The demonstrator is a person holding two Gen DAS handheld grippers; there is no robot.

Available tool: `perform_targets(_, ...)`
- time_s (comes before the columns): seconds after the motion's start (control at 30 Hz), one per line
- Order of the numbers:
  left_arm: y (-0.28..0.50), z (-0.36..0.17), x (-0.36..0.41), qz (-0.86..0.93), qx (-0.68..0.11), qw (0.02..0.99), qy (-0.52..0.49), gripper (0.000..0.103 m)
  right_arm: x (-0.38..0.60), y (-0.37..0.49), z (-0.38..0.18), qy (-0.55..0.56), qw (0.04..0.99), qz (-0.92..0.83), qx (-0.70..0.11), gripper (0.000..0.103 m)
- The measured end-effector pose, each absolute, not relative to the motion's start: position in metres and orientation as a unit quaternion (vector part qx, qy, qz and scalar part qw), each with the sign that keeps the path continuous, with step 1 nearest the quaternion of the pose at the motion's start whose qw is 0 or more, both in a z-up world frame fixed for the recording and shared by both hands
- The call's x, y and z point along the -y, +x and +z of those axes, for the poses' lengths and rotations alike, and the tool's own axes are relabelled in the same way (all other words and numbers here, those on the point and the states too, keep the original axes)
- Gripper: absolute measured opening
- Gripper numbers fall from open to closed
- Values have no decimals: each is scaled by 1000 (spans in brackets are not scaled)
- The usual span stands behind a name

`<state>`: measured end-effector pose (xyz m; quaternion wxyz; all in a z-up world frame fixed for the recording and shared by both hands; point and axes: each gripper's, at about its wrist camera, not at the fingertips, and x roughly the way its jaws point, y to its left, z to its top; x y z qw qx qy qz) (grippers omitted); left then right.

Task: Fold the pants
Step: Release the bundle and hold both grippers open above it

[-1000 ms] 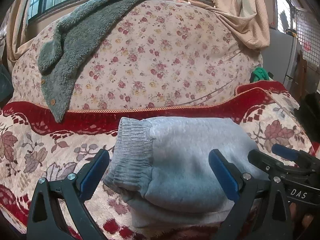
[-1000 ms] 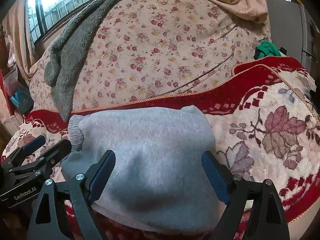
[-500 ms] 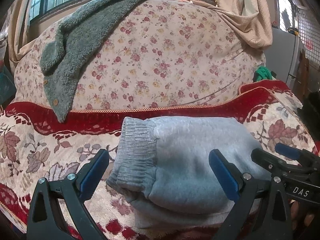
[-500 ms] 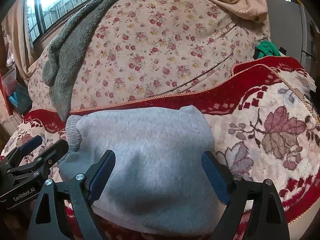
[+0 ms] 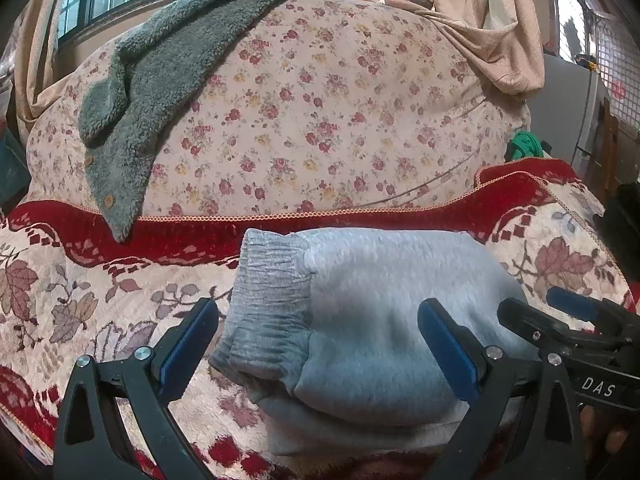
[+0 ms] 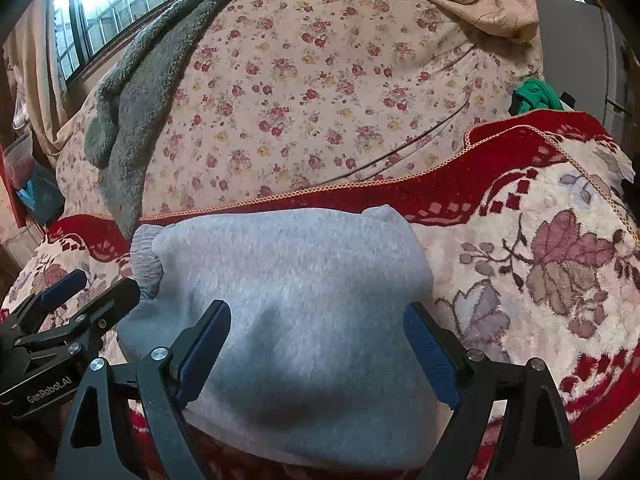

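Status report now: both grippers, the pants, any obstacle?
Left gripper open, right gripper open. Pants folded on blanket, not held. Nothing in the way.

Left gripper [image 5: 318, 344], right gripper [image 6: 316, 354]: fingers spread wide, side by side.

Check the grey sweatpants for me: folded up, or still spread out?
Folded. The grey sweatpants lie as a compact stack on the red floral blanket, ribbed cuffs bunched at one end, another layer showing underneath.

Grey pants [image 5: 384, 320] folded on blanket
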<state>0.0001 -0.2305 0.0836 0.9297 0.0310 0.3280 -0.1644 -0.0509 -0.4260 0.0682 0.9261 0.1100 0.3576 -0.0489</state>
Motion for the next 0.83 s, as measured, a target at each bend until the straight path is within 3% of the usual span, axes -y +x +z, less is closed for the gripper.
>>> perform_targets(0.83,1,82,236,-173,-330,928,25,100,427,-51,67,110,924,-52,-363,92)
